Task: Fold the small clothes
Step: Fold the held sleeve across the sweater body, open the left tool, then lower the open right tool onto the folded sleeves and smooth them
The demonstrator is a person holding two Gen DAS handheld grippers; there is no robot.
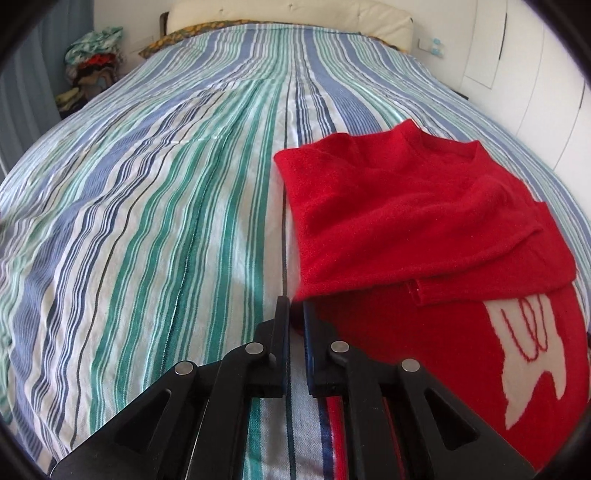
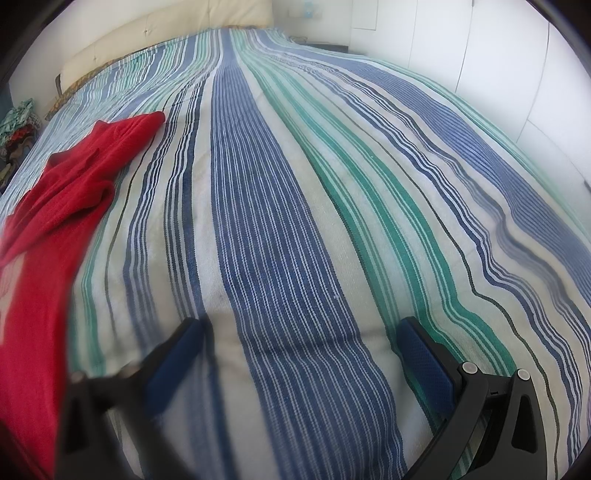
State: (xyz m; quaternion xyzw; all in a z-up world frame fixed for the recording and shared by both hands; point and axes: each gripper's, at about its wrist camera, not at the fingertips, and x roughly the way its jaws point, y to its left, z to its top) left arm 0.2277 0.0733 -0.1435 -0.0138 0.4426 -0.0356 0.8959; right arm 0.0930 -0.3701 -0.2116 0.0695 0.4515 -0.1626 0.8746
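A red knitted sweater lies partly folded on the striped bedspread, its upper part laid over the lower part, which bears a white pattern. My left gripper stands at the sweater's left edge with its jaws nearly together, and red cloth shows pinched in the narrow gap. In the right wrist view the sweater lies far to the left. My right gripper stands wide open over bare bedspread, with nothing between its blue pads.
A heap of mixed clothes sits beside the bed at the far left. A cream headboard runs along the far end. White wardrobe doors stand close along the bed's right side.
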